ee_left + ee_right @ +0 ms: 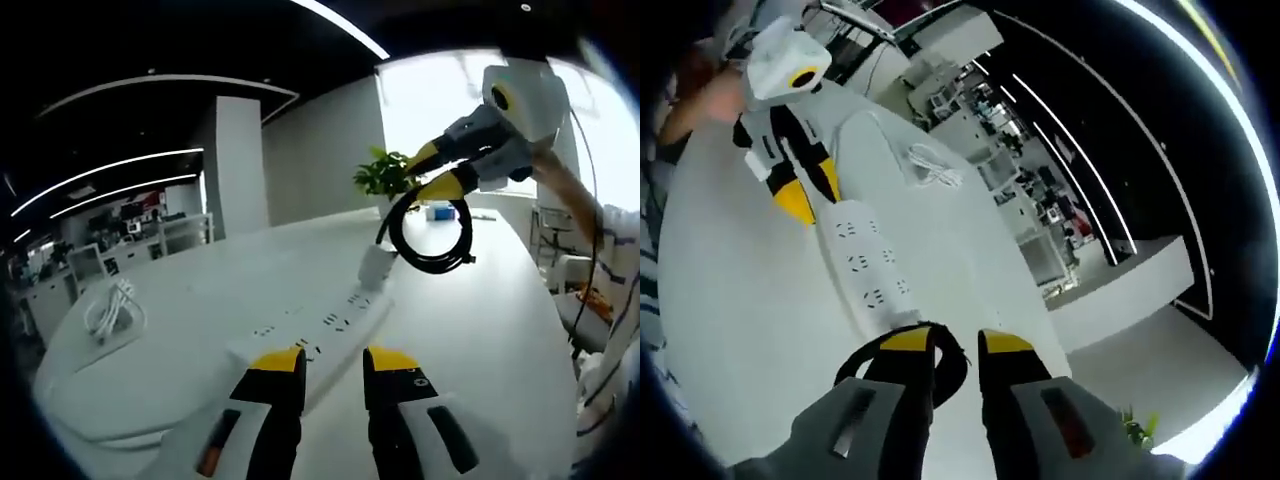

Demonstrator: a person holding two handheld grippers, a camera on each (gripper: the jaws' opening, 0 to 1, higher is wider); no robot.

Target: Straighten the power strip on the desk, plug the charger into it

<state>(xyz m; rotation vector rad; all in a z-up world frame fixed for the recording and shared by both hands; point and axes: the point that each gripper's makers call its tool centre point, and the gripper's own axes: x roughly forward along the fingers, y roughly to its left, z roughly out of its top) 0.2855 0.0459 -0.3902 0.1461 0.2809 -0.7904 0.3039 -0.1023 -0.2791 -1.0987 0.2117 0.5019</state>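
In the left gripper view, the left hand-held gripper (pixel 333 362) sits low over the white counter (pixel 480 330) with its jaws apart and nothing between them; just past its tips lies the white power strip (pixel 325 330), running away across the counter. At the far end of the strip stands the white charger (pixel 377 266), touching it, though I cannot tell if it is pushed in; its black cord (pixel 432 232) hangs in a loop from the right hand-held gripper (pixel 440 172), which is clenched on it. Off to the side rests a coiled white cable (pixel 112 310); far back stands a green plant (pixel 380 175).
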